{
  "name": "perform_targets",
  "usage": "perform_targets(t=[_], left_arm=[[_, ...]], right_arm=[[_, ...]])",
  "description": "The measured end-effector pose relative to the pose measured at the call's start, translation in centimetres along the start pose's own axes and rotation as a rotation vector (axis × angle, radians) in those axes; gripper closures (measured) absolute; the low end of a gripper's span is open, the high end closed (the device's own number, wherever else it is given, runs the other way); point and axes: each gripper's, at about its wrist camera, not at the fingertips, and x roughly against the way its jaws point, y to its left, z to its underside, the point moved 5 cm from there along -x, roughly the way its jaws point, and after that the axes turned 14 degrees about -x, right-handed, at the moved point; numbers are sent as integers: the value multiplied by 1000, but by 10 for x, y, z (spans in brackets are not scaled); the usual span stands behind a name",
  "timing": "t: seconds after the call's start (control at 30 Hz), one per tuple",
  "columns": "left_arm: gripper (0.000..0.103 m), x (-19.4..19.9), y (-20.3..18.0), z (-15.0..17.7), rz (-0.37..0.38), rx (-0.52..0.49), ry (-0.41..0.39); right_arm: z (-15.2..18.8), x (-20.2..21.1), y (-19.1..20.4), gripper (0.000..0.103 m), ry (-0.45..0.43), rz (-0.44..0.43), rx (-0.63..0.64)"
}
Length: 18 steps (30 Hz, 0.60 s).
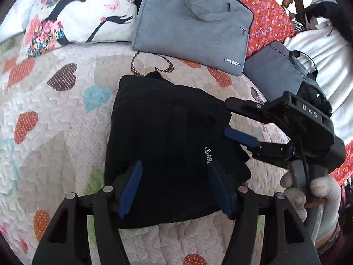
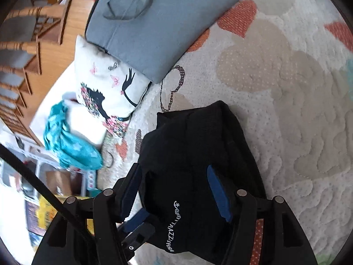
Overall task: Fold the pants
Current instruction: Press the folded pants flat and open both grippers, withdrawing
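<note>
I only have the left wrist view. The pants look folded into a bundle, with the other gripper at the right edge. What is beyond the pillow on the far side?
Observer: In the right wrist view a teal cloth lies past the printed pillow, at the edge of the quilt.
Operator: Is the full lettering on the black pants readable?
Observer: Most of it; white letters run along the black pants between the right gripper fingers.
Operator: Right gripper open?
Observer: Yes, open, blue pads either side of the bundle, and the left gripper is open too.
</note>
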Motion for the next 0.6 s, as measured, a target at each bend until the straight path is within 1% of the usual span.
perform_targets(t=[0.07,0.13,0.2,0.27,0.3,0.4,0.47,0.5,0.53,0.57,0.6], left_arm=[[41,10,2,1,9,22,-18],[41,21,3,3,10,53,-40],[41,36,1,5,-7,66,-79],[41,52,-4,6,-43,50,-126],[41,62,-10,6,-73,28,-156],[41,95,-26,15,-199,-57,-250],[41,114,-36,24,-282,-98,-302],[41,125,-42,30,-328,-115,-335],[35,136,-47,34,-372,-129,-369],[27,145,-51,38,-412,-140,-403],[22,156,-55,43,-455,-151,-445]], right_arm=[[2,6,6,36,-25,20,28],[5,17,10,36,-49,19,43],[12,27,16,36,-75,16,62],[20,40,21,36,-99,24,88],[28,48,24,36,-114,29,109],[45,72,37,36,-161,53,189],[59,92,51,35,-224,78,289],[69,105,59,34,-283,106,354],[77,116,64,32,-335,126,403],[88,129,70,30,-406,148,463],[97,139,74,26,-465,169,504]])
